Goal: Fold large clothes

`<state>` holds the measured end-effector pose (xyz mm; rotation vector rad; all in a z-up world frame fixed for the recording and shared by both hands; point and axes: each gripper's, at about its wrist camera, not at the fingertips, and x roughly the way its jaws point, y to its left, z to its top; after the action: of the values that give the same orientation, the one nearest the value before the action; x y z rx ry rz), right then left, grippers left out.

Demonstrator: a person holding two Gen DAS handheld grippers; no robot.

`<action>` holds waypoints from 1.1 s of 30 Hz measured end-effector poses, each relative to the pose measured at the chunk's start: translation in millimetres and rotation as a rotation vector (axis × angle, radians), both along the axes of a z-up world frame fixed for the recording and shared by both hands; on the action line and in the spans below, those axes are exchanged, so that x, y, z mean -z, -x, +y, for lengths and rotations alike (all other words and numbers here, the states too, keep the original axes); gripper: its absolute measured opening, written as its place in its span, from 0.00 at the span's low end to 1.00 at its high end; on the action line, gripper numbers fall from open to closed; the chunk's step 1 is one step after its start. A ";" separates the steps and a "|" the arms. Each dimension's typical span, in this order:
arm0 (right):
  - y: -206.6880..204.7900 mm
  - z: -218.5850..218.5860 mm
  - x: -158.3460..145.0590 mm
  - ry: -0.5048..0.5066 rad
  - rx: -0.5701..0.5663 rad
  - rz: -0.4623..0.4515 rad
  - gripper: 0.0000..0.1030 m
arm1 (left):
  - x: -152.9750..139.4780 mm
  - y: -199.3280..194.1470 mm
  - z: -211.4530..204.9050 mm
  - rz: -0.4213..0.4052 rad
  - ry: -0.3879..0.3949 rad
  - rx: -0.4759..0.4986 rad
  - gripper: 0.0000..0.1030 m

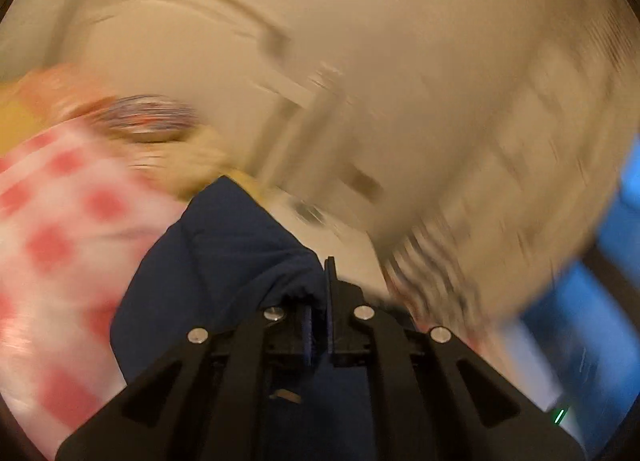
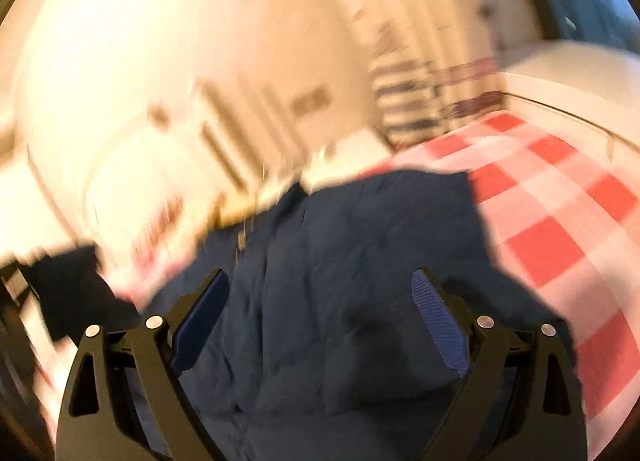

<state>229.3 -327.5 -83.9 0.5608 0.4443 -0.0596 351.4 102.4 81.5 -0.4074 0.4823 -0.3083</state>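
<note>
A large navy blue garment (image 2: 340, 281) lies rumpled on a red-and-white checked cloth (image 2: 560, 201). In the left wrist view my left gripper (image 1: 320, 293) is shut on a bunched edge of the navy garment (image 1: 224, 261), the fabric pinched between its black fingers and draping down to the left. In the right wrist view my right gripper (image 2: 320, 301) hovers over the garment, its blue-padded fingers (image 2: 204, 313) spread wide with nothing pressed between them. Both views are smeared by motion.
The checked cloth (image 1: 60, 241) covers the surface at the left of the left wrist view. Pale cabinets or furniture (image 2: 240, 133) blur behind. A pile of striped and yellow items (image 1: 152, 117) sits at the far left. Something blue (image 1: 616, 253) glows at the right edge.
</note>
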 end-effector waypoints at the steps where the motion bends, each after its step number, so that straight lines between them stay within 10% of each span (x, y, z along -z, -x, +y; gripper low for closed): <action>1: 8.9 -11.8 -1.7 -0.048 0.033 -0.050 0.86 | 0.3 0.7 -33.6 0.000 -0.057 0.048 0.04; 7: 20.5 -42.3 7.5 -0.173 0.127 -0.087 0.86 | 82.8 -8.8 -216.5 0.209 -0.392 0.254 0.13; 9: 18.4 -42.9 8.5 -0.179 0.123 -0.079 0.86 | 115.8 -12.5 -240.8 0.261 -0.489 0.290 0.38; 14: 17.1 -35.0 4.8 -0.117 0.085 -0.063 0.86 | 123.0 17.2 -271.2 0.127 -0.734 0.410 0.83; 16: 17.7 -33.2 5.6 -0.113 0.083 -0.061 0.86 | 109.2 34.4 -267.1 0.067 -0.768 0.426 0.83; 19: 19.9 -37.5 8.0 -0.140 0.089 -0.067 0.86 | 80.2 46.8 -238.2 -0.022 -0.733 0.424 0.83; 24: 19.1 -37.1 9.5 -0.133 0.083 -0.056 0.86 | 21.6 64.7 -115.2 -0.099 -0.415 0.197 0.95; 28: 13.5 -27.8 6.9 -0.076 0.063 -0.036 0.86 | 44.1 34.3 -26.9 0.130 -0.308 -0.095 0.85; 33: -0.1 2.1 1.0 0.085 0.011 0.011 0.86 | 100.2 6.3 3.4 0.380 -0.490 -0.150 0.74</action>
<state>229.5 -325.3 -84.9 0.4795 0.4474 -0.0912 345.2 105.8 -18.6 -0.0182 0.8697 0.0411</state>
